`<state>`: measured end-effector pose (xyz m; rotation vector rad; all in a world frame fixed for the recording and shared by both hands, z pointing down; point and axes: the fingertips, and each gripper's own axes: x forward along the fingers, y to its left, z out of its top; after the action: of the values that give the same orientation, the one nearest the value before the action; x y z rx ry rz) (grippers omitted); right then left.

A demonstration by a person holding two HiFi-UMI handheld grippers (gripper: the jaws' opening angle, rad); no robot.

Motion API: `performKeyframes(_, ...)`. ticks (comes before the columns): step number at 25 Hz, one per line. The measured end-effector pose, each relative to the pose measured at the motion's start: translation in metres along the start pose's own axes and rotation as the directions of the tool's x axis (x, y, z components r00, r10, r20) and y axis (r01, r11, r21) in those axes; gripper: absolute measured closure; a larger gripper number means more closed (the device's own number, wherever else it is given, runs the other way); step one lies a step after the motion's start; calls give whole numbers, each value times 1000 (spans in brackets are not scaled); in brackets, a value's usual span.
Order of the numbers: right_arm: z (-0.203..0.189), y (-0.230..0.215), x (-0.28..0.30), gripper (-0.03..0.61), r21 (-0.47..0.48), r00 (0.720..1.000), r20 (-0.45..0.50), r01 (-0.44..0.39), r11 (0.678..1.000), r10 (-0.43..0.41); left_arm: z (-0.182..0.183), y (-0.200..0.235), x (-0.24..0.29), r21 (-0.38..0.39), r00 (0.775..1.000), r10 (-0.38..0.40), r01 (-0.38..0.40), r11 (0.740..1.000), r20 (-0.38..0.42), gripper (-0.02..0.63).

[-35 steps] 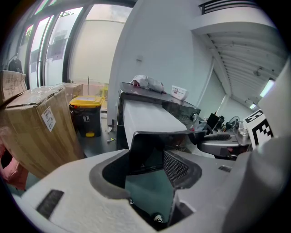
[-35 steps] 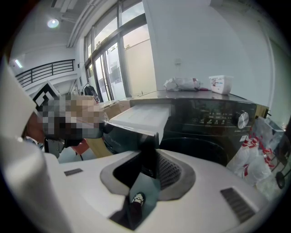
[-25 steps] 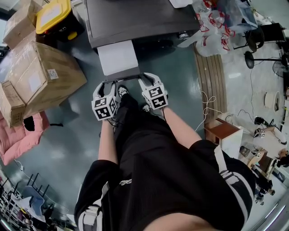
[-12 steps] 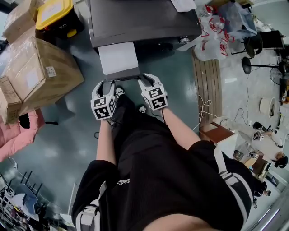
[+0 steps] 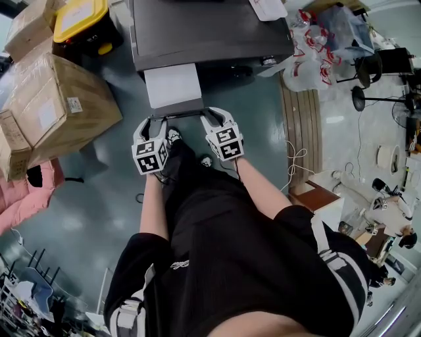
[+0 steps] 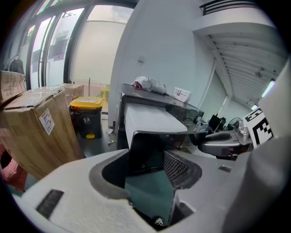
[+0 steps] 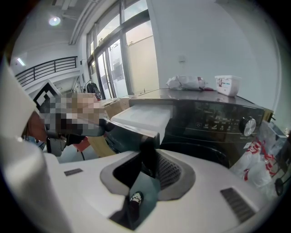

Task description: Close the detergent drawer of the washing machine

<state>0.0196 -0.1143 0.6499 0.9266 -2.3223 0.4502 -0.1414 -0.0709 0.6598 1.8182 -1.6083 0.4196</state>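
Note:
The dark washing machine (image 5: 210, 33) stands in front of me with its white detergent drawer (image 5: 172, 84) pulled out towards me. Its dark front panel (image 5: 176, 112) runs between my two grippers. My left gripper (image 5: 152, 124) is shut on the panel's left end, and that panel (image 6: 145, 150) fills the gap between the left gripper's (image 6: 146, 157) jaws. My right gripper (image 5: 210, 117) is shut on the right end. In the right gripper view the panel's edge (image 7: 148, 145) stands edge-on between the right gripper's (image 7: 148, 159) jaws, against the meshed pad. The drawer's white top (image 7: 143, 117) runs back to the machine's control panel (image 7: 218, 118).
Large cardboard boxes (image 5: 56, 105) and a yellow-lidded bin (image 5: 79, 20) stand at the left, with a pink bundle (image 5: 26, 197) on the floor. Plastic bags (image 5: 316, 52) and wooden slats (image 5: 306, 112) lie at the right. A white tub (image 7: 226, 85) and a crumpled bag (image 7: 186, 82) sit on the machine.

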Motion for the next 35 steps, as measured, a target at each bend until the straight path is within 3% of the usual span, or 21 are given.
performKeyframes(35, 14, -15, 19, 485, 6, 1000, -15, 26, 1000, -26, 23, 8, 19, 12, 1000, -20, 20, 1000, -10, 377)
